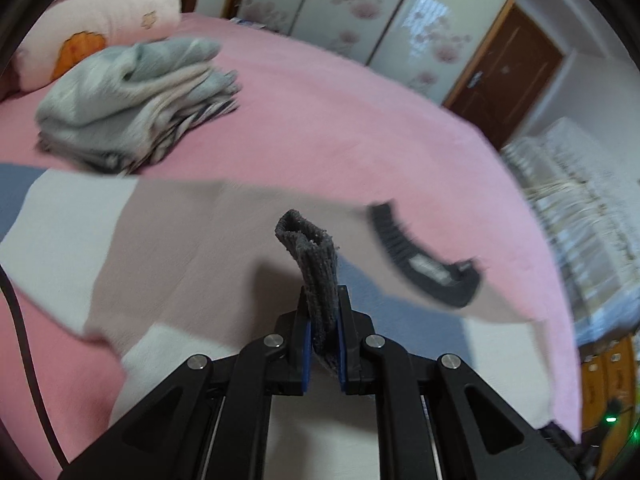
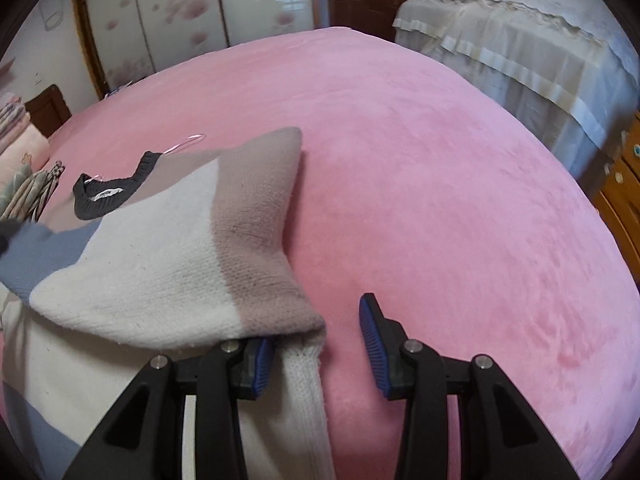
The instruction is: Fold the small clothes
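Left gripper (image 1: 323,328) clamped on dark cuff (image 1: 310,256) of colour-block sweater (image 2: 160,264), which lies spread on pink bed (image 2: 440,200). Right gripper (image 2: 316,350) jaws apart, sweater's shoulder fold draped over one finger, nothing pinched. Fold looks mid-way, sleeve not laid in. Only left view shows folded pile (image 1: 132,100) beyond the sweater.

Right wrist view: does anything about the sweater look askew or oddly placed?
Yes. The sweater's sleeve is folded over the body at a slant, its mauve tip pointing up across the pink blanket. The right tongs stand open, one pad tucked under the fold, the white ribbed cuff lying loose between them.
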The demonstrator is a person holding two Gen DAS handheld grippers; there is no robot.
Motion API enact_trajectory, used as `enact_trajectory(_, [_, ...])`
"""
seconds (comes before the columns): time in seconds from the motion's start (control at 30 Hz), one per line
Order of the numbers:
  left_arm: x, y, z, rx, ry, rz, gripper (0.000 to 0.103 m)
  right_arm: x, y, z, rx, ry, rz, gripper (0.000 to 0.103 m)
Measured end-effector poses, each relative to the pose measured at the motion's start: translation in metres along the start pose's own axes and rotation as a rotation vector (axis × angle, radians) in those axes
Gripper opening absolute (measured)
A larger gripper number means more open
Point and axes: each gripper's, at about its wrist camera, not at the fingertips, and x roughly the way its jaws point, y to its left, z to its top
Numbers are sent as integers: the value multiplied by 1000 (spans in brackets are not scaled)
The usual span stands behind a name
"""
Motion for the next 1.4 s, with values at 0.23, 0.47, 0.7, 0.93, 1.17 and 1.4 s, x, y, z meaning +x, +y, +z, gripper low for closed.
enact_trajectory(0.23, [24, 23, -28, 2, 93, 66, 10, 3, -1, -4, -24, 41, -34, 52])
enact_trajectory(0.47, [-14, 33, -12, 8, 93, 36, 25, -26, 1, -8, -118, 60, -10, 55])
enact_trajectory(0.7, [-55, 41, -2, -10, 0, 83, 28, -79, 11, 1, -178, -57, 9, 53])
enact_trajectory(0.93, [-18, -18, -15, 138, 44, 30, 28, -52, 83, 27, -304, -73, 94, 21])
enact_trajectory(1.17, [24, -22, -16, 135, 89, 95, 28, 11, 134, 48, -394, -3, 130, 17])
enact_trajectory(1.4, [43, -16, -15, 160, 92, 113, 28, 65, 82, 83, -306, 47, -33, 0])
